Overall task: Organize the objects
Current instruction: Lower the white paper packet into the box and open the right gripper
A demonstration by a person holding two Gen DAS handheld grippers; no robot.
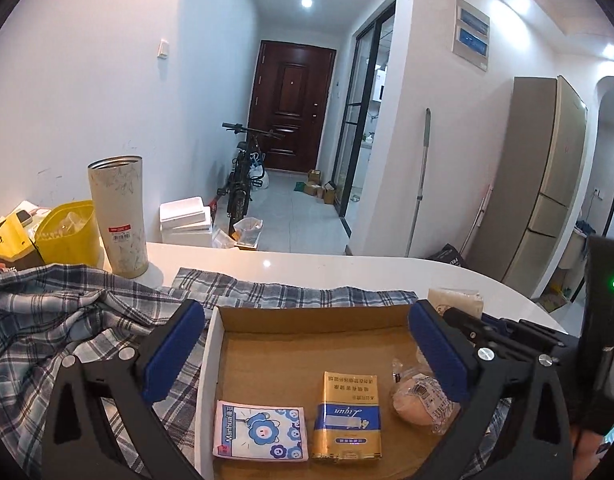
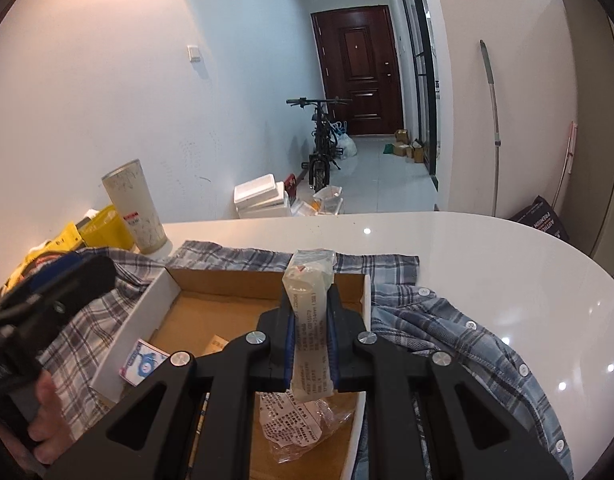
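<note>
Use the cardboard box (image 1: 307, 344) as your reference. It sits on the white table (image 1: 347, 268), on top of a plaid shirt (image 1: 47, 320) that spreads out past both of its side walls. Beyond the box's far left corner a tall cream tumbler (image 1: 119, 216) stands upright on the table, with a yellow bag (image 1: 69, 230) just beside it, further left.

Inside the box, along its near side, you see three items in a row: a blue-printed tissue pack (image 1: 261, 430) at the left, a gold carton (image 1: 349, 416) in the middle, and a clear-wrapped bun (image 1: 421, 398) at the right.

Your left gripper (image 1: 307, 348) hangs over the box with its jaws spread wide and nothing between them. Your right gripper (image 2: 311, 344) is clamped on a slim clear-wrapped packet (image 2: 309, 300), held above the box's right half.
</note>
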